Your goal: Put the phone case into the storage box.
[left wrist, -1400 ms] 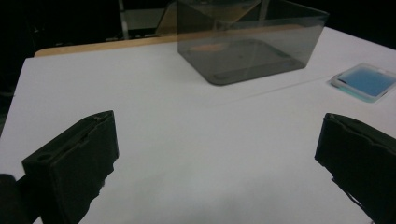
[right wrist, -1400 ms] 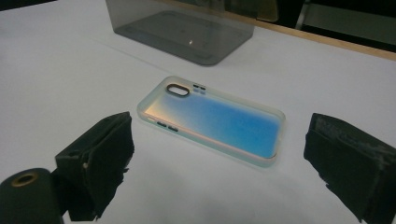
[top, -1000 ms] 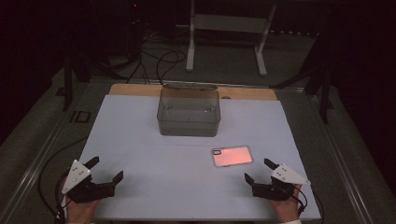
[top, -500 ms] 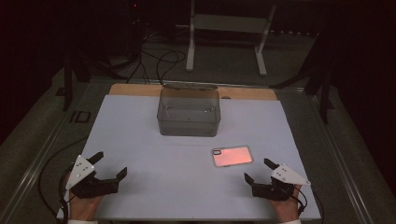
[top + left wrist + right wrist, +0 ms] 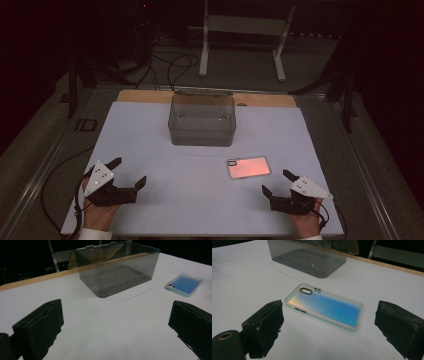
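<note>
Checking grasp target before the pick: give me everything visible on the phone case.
The phone case is an empty, translucent shell with a frosted, soft-looking rim and an iridescent back: blue with a peach edge in both gripper views, pinkish from above. It has an oval camera cutout at one end and small button slots along one side. It lies flat, open side up, on the white table cover, near the smoky clear bin but apart from it. The right tool is open just short of it; nothing touches the case.

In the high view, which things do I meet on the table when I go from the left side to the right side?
left gripper → clear plastic box → phone case → right gripper
</note>
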`<state>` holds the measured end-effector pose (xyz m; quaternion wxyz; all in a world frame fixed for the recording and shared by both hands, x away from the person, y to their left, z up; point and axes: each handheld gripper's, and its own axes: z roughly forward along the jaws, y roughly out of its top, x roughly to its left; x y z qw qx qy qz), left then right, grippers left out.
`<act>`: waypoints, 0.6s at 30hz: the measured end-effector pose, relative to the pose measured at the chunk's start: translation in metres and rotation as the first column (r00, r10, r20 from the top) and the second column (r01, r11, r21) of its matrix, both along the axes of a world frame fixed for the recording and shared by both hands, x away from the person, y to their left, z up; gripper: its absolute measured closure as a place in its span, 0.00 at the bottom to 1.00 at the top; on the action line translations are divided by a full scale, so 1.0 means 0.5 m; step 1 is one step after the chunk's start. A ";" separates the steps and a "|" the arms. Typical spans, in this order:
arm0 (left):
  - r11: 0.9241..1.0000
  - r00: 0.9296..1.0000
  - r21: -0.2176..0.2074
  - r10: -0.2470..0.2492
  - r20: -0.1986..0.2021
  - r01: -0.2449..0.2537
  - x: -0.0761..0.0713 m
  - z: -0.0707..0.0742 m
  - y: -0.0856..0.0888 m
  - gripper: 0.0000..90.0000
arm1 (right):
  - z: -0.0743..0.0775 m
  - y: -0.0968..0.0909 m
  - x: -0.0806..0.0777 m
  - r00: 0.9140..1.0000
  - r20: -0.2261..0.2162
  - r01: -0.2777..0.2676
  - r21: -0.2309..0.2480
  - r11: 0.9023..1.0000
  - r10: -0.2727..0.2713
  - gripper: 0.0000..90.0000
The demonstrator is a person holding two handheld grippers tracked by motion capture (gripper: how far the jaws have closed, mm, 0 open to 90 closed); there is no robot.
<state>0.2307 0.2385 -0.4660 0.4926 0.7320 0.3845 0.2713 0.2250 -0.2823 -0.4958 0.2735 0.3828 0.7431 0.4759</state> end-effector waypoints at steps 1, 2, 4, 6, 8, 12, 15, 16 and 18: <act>1.000 1.000 0.001 -0.003 0.000 0.003 0.002 0.000 -0.004 0.00 | 0.000 0.000 0.000 1.000 -0.001 0.000 0.001 1.000 0.000 0.09; 1.000 1.000 0.002 -0.008 0.001 0.008 0.005 0.001 -0.007 0.00 | 0.000 0.000 0.000 1.000 -0.002 -0.001 0.001 1.000 0.001 0.09; 1.000 1.000 0.002 -0.012 -0.001 0.012 0.009 0.001 -0.012 0.00 | 0.000 0.000 0.000 1.000 -0.001 0.000 -0.002 1.000 0.000 0.09; 1.000 1.000 -0.001 -0.015 -0.002 0.015 0.013 0.002 -0.017 0.00 | 0.000 0.000 0.000 1.000 -0.002 0.001 -0.001 1.000 -0.001 0.09; 1.000 1.000 0.000 -0.020 -0.004 0.020 0.017 0.003 -0.020 0.00 | 0.000 -0.001 0.000 1.000 -0.003 0.001 0.002 1.000 -0.001 0.09; 1.000 0.999 -0.006 -0.029 -0.014 0.029 0.024 0.003 -0.027 0.00 | 0.000 -0.001 0.001 1.000 -0.006 0.001 0.003 1.000 -0.001 0.09; 0.999 0.999 -0.007 -0.034 -0.014 0.034 0.029 0.003 -0.034 0.00 | -0.001 -0.001 0.001 1.000 -0.004 -0.001 0.002 1.000 0.001 0.09; 0.999 0.999 -0.007 -0.037 -0.014 0.037 0.031 0.003 -0.036 0.00 | -0.001 -0.001 0.001 1.000 -0.005 -0.001 0.002 1.000 0.001 0.09; 0.999 0.999 -0.006 -0.042 -0.014 0.042 0.034 0.003 -0.042 0.00 | -0.001 -0.001 0.001 1.000 -0.006 0.000 0.003 1.000 0.000 0.09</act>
